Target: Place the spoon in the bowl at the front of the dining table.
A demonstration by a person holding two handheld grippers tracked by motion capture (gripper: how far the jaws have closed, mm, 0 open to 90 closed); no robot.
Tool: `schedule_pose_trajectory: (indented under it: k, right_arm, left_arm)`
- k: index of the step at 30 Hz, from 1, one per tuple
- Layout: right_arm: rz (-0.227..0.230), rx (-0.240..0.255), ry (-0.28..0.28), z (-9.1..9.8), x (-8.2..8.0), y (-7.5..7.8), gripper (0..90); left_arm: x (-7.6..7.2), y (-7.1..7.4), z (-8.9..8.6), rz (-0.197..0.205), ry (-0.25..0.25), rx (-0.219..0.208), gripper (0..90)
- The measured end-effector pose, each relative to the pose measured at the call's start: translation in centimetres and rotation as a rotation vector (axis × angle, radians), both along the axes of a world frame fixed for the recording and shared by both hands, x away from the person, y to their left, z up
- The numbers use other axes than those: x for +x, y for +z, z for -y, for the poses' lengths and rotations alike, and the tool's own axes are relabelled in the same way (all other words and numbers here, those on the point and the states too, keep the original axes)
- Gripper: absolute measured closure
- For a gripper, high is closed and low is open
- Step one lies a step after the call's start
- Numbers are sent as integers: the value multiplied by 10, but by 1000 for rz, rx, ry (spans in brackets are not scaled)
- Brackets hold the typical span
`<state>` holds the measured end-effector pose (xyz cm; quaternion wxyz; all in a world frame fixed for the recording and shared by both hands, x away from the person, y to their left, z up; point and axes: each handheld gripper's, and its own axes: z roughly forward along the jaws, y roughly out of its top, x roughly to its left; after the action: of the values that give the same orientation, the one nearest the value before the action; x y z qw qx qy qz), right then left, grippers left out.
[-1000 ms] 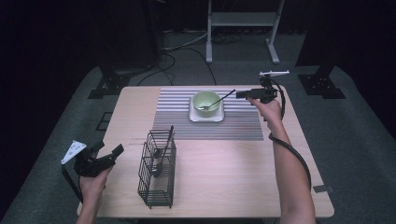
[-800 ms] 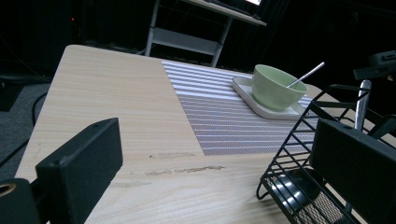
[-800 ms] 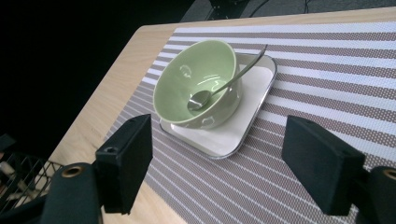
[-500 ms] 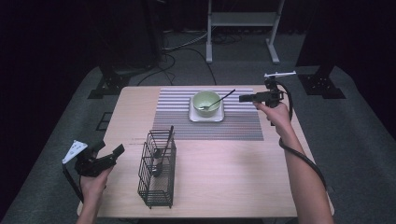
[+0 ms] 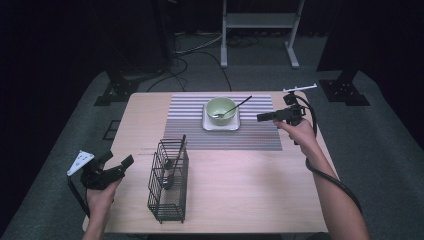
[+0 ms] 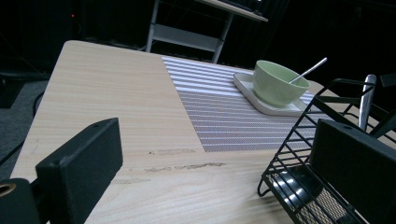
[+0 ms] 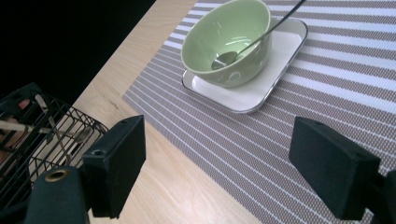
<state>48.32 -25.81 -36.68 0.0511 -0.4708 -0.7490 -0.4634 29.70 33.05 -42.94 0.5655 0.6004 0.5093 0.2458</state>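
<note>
- My left tongs (image 5: 122,165) sit at the desk's (image 5: 250,200) 8 o'clock edge, just off the wood, held up in the left hand (image 5: 100,192). Jaws stand wide apart with nothing between them; in the left gripper view I look straight through the gap at bare desk top.
- My right tongs (image 5: 261,118) hang at about 2 o'clock over the right end of the striped mat (image 5: 190,130), pointing toward 9 o'clock at the bowl. The right hand (image 5: 299,131) grips them from behind. Jaws spread wide, empty; the right gripper view shows mat between them.
- Green bowl (image 5: 221,108) sits at 12 o'clock on a white square plate (image 5: 220,124), which rests on the mat. From the tongs' tips the bowl is near but apart.
- A spoon (image 5: 235,107) lies in the bowl, its head on the bottom, handle leaning over the rim toward 2 o'clock.
- Black wire basket (image 5: 169,185) stands at about 7 o'clock on the desk, between my left tongs and the middle, well apart from the bowl.
- Utensils stand in the basket; one dark handle (image 5: 180,147) sticks up and leans toward 1 o'clock. I cannot tell what kinds they are.
- A cable (image 5: 332,180) trails from the right tongs along the forearm.
</note>
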Motion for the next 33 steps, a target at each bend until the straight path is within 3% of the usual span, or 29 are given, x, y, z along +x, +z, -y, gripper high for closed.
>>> schedule_pose_trajectory:
  k: [17, 33]
  right_arm:
    - [-14, 23, 62, 12, -31, -11, 162]
    - [-32, 30, 96, 12, -48, -27, 158]
  left_arm:
    - [3, -1, 2, -7, 1, 7, 15]
    - [5, -2, 3, -13, 1, 13, 15]
